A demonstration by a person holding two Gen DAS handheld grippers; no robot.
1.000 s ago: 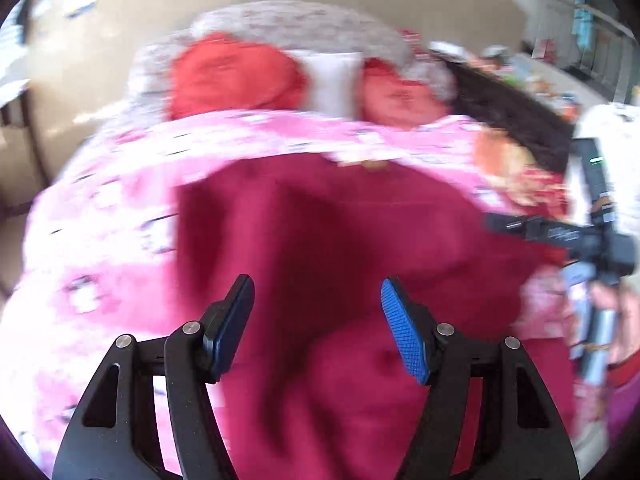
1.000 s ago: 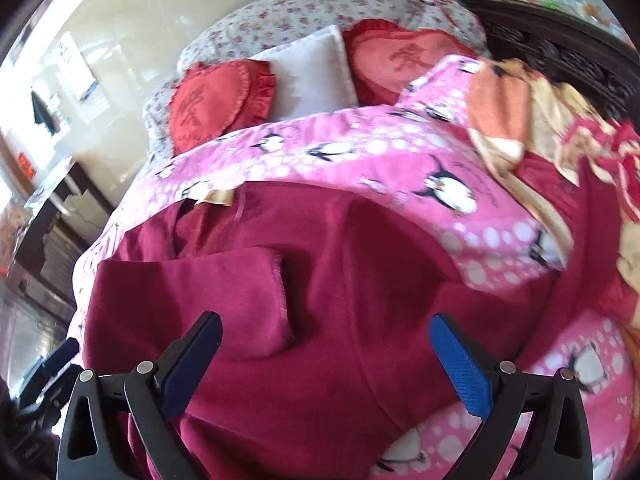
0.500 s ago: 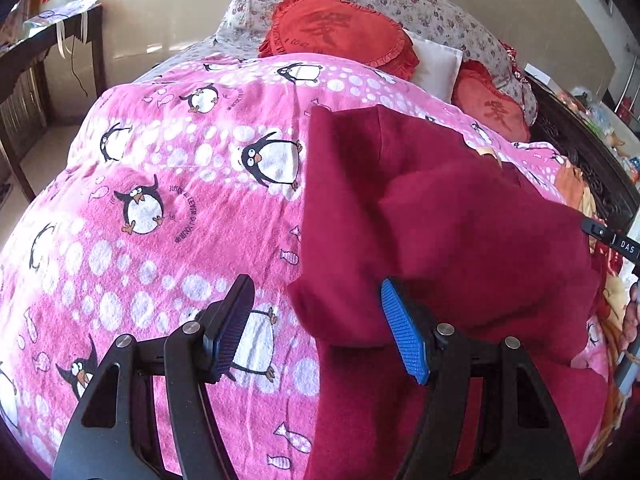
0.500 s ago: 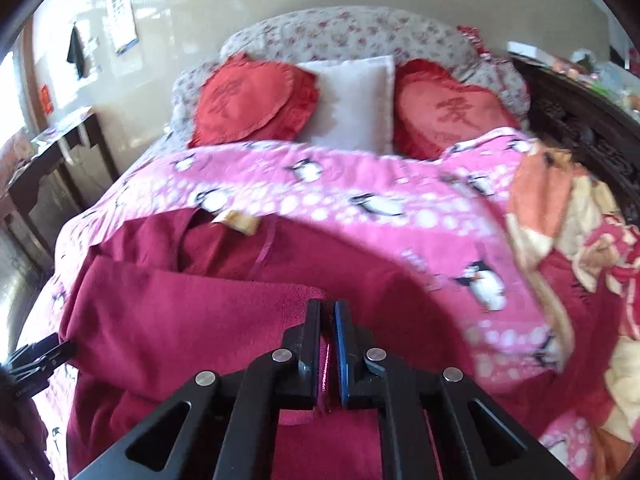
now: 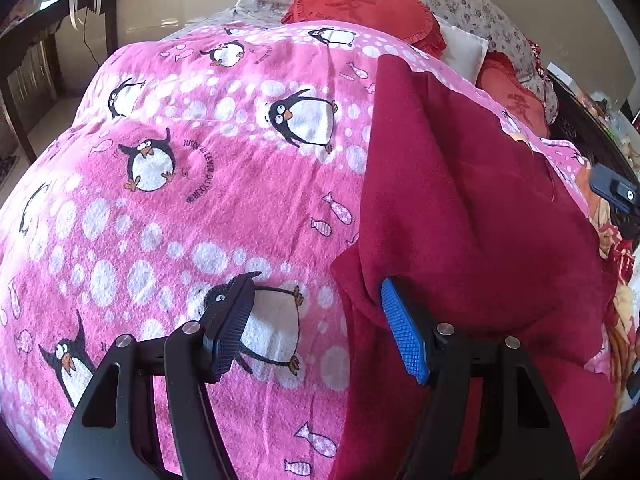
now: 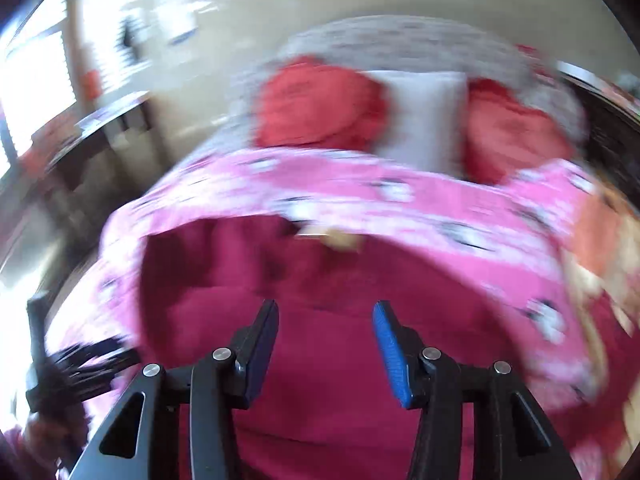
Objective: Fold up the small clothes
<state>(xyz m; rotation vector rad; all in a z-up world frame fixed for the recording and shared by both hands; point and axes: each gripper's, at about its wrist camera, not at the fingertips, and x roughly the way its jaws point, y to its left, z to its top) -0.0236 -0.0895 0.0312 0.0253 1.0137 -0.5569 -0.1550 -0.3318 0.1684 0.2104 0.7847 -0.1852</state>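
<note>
A dark red garment (image 5: 472, 216) lies partly folded on a pink penguin blanket (image 5: 192, 184). My left gripper (image 5: 316, 328) is open and empty at the garment's left edge; its right finger (image 5: 404, 340) touches a fold of cloth while the left finger is over the blanket. In the blurred right wrist view the garment (image 6: 320, 360) fills the lower middle. My right gripper (image 6: 324, 352) is open and empty just above it. The right gripper's tip also shows in the left wrist view (image 5: 614, 192).
Red heart cushions (image 5: 360, 4) and a white pillow (image 5: 464, 48) sit at the bed's head. A dark table (image 5: 52, 32) stands left of the bed. A patterned orange blanket (image 6: 600, 248) lies at the right.
My right gripper was shut on the garment's fold half a second ago; it has opened, let go and is moving fast. My left gripper has shifted left to the garment's edge.
</note>
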